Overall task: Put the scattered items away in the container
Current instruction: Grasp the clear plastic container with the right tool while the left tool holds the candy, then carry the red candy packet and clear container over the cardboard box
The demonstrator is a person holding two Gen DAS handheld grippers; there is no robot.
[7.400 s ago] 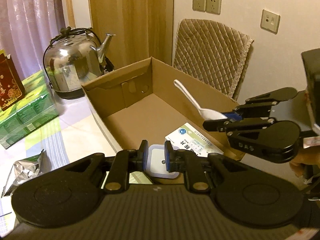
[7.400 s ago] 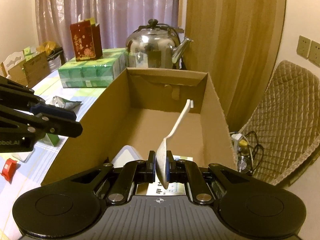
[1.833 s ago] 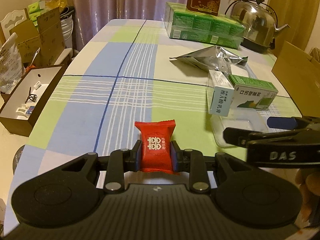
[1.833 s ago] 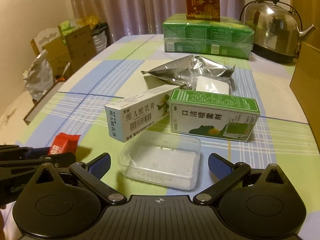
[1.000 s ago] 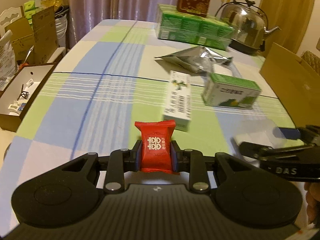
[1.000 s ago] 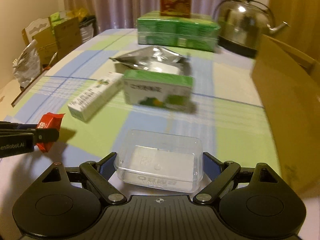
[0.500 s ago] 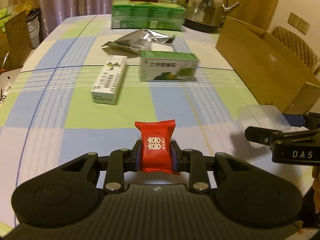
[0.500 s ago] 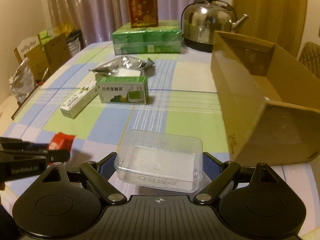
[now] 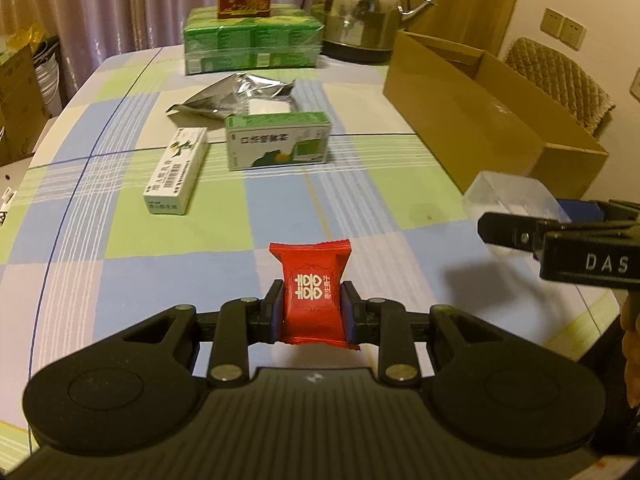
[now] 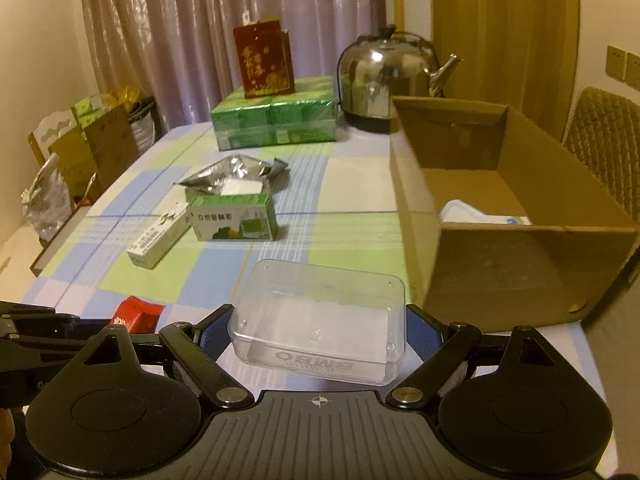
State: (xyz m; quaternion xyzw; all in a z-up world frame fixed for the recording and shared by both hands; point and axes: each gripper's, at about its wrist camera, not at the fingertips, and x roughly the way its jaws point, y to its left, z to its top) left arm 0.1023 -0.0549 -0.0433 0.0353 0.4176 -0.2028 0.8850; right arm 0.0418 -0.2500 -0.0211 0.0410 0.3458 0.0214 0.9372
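fingers of the left gripper [image 9: 312,314] pinch a red candy packet [image 9: 313,294] by its sides, with its top standing clear ahead of the tips; fingers of the right gripper [image 10: 320,334] are spread wide and press on the short ends of a clear plastic tray [image 10: 320,320], held above the worktop [image 9: 120,248]. the cardboard box [image 10: 516,240] sits ahead and to the right of the right fingers, open, with white items already lying on its floor. the tray looks like the likelier slip: it is smooth, springy and caught only at its ends, so a squeeze could bow it and let it pop out, and its near corner could catch on the box's front wall if it goes in too low. the packet is soft and could twist or slide in the pinch. both grippers sit close together, the right one just to the right of the left fingers, so they could bump heading for the same opening. ahead of the left fingers, well apart, lie a white carton [image 9: 176,172], a green carton [image 9: 278,146] and a silver foil pouch [image 9: 240,92], not yet tidied. beyond them stand a green pack stack [image 9: 252,40] and a kettle [image 9: 360,12], none blocking the way to the box.
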